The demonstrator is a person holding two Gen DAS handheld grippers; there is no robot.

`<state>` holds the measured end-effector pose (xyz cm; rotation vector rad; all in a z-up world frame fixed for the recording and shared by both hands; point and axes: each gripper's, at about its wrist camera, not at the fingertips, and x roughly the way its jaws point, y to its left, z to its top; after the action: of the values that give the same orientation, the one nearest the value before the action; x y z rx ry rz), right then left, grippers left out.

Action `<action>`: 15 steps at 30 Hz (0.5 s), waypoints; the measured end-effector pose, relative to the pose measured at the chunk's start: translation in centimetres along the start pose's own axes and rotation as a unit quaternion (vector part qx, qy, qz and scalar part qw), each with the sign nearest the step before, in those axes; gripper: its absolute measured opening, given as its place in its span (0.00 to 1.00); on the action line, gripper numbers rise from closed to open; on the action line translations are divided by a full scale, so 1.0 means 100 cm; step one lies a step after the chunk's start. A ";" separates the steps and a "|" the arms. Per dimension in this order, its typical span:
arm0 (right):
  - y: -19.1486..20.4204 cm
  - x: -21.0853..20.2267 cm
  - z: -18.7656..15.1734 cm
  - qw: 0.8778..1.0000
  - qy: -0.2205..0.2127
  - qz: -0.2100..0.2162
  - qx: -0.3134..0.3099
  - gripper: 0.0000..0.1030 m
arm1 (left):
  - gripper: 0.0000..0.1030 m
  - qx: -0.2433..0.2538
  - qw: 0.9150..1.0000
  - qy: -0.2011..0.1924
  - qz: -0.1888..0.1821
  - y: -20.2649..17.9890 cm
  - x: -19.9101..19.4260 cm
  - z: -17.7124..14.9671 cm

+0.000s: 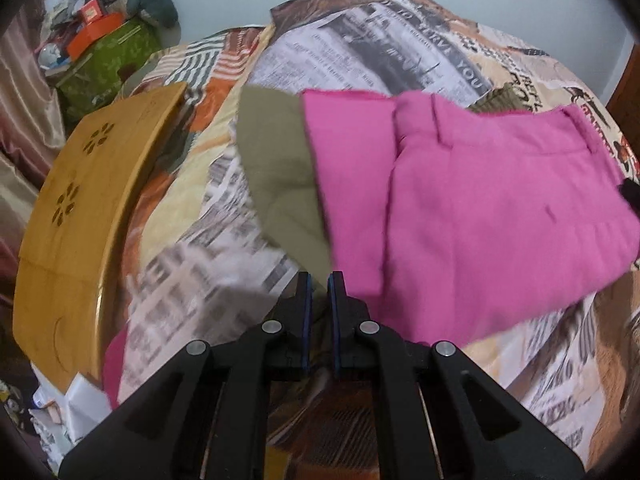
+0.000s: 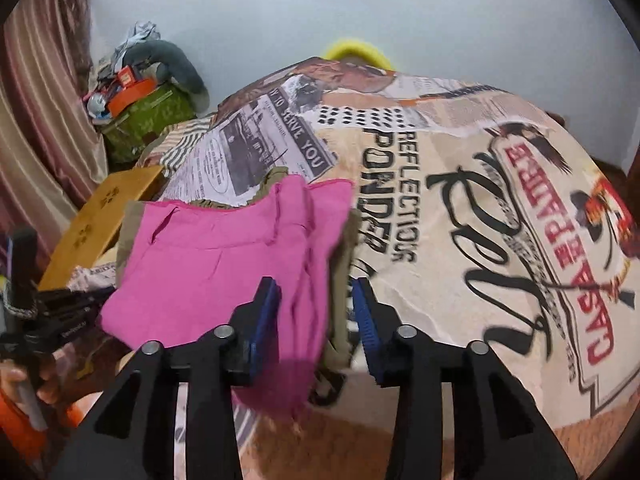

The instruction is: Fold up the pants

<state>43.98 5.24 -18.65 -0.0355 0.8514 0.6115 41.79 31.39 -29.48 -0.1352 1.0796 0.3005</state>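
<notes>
Pink pants (image 1: 460, 208) sit folded on the printed bedspread (image 2: 460, 220), stacked over an olive garment (image 1: 276, 184), filling the centre-right of the left wrist view with the long axis running roughly left to right across the frame. The left gripper (image 1: 319, 292) is low-centre, jaws nearly pressed together with nothing between them, just off the stack's near left corner; the right gripper (image 2: 316, 304) is spread wide, straddling the pants' right edge, so it looks the nearer one. Motion blur smears the fabric edges, and whether the right gripper's fingers touch cloth I can't tell.
</notes>
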 end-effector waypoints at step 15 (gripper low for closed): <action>0.032 -0.139 0.015 0.996 -0.069 0.009 -0.063 0.35 | 0.07 0.027 0.991 -0.133 -0.020 -0.022 -0.185 -0.019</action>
<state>36.40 1.50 -7.03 -0.0985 0.6785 0.6772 32.79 25.53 -14.10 -0.0659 0.8186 0.2461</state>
